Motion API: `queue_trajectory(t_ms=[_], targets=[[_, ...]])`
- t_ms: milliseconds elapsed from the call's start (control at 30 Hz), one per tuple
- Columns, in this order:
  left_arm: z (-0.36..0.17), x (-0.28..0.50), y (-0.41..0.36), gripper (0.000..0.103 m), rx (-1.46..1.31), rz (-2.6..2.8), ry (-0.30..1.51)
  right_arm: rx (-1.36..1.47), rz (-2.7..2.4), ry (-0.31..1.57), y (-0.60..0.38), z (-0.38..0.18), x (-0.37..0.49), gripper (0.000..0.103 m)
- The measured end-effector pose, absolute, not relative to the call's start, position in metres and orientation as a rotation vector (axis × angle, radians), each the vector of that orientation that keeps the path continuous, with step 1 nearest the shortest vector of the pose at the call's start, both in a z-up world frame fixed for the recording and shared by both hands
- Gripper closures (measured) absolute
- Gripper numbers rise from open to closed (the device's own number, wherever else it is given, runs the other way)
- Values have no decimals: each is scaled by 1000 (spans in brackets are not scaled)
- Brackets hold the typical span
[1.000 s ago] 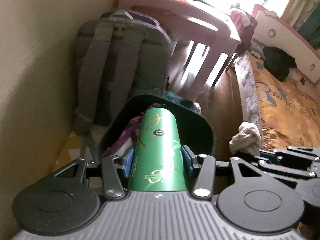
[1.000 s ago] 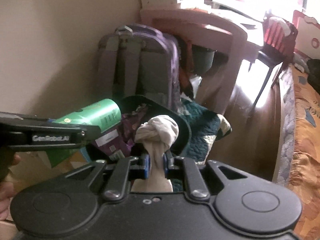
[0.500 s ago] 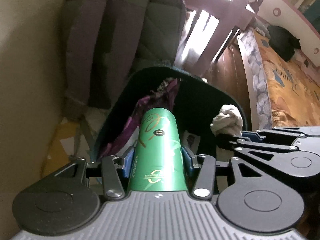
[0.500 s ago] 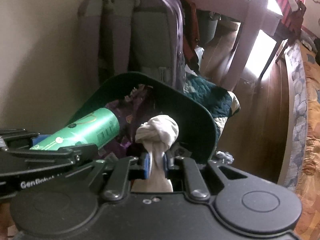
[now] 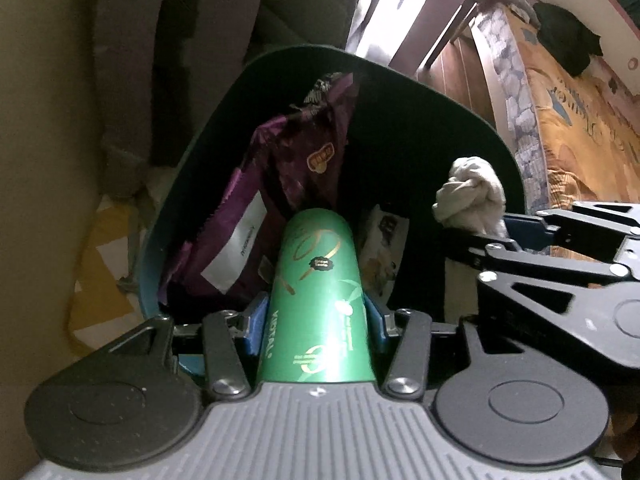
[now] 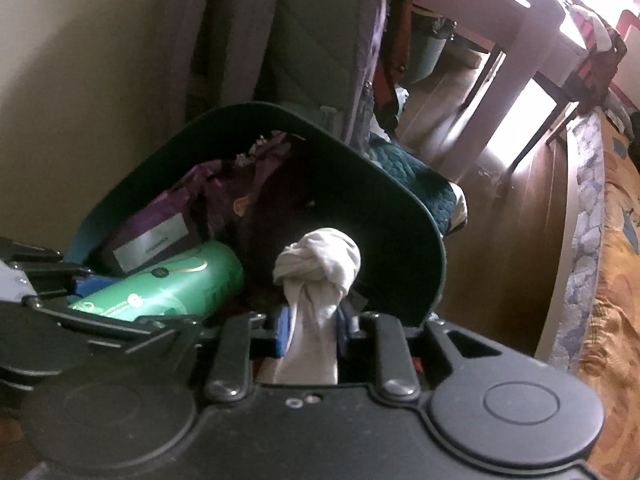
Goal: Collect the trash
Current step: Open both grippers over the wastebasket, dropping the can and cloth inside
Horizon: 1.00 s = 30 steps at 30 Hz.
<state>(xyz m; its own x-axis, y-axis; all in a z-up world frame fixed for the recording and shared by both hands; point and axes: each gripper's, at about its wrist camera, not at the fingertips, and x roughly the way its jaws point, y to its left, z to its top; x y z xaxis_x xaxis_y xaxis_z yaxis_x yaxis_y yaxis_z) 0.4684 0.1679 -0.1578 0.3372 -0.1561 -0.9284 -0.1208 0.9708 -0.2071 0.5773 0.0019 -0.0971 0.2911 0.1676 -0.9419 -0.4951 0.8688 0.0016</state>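
My left gripper is shut on a green cylindrical can, whose far end reaches into the dark green trash bin. The can also shows in the right wrist view. My right gripper is shut on a knotted white cloth, held over the bin's near right side. The cloth shows in the left wrist view. Both grippers hover side by side at the bin's near rim.
Inside the bin lie a purple snack bag and a small box. A grey backpack leans on the wall behind. A pink table leg, wooden floor and a bed edge lie to the right.
Both grippers have moved forward and down toward the bin, which now fills the views. The can's end and the cloth now sit over the bin's opening. Both grips are unchanged.
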Motion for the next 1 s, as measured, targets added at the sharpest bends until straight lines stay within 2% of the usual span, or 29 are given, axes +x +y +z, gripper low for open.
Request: queue_trajectory(t_ms=[200,267,367,500,633,1000], targets=[[-166,472,169,52,-271,-31,1264,-306,438,1193,-7,-92,575,55],[-165,475,170,42,-287,-38,1256,-295,439,1187,-11,-88,573,48],[-156,471,172,39,-320,-74,1219,-263,439,1179,-19,-78,569,42],[-143,463,173,31,-321,-88,1174,-227,457,1155,-35,-58,555,39],[-130,455,166,31,-308,-49,1131,-189,480,1128,-57,-35,539,31],[-64,408,101,31,-345,110,929,-187,598,1007,-147,8,513,24]])
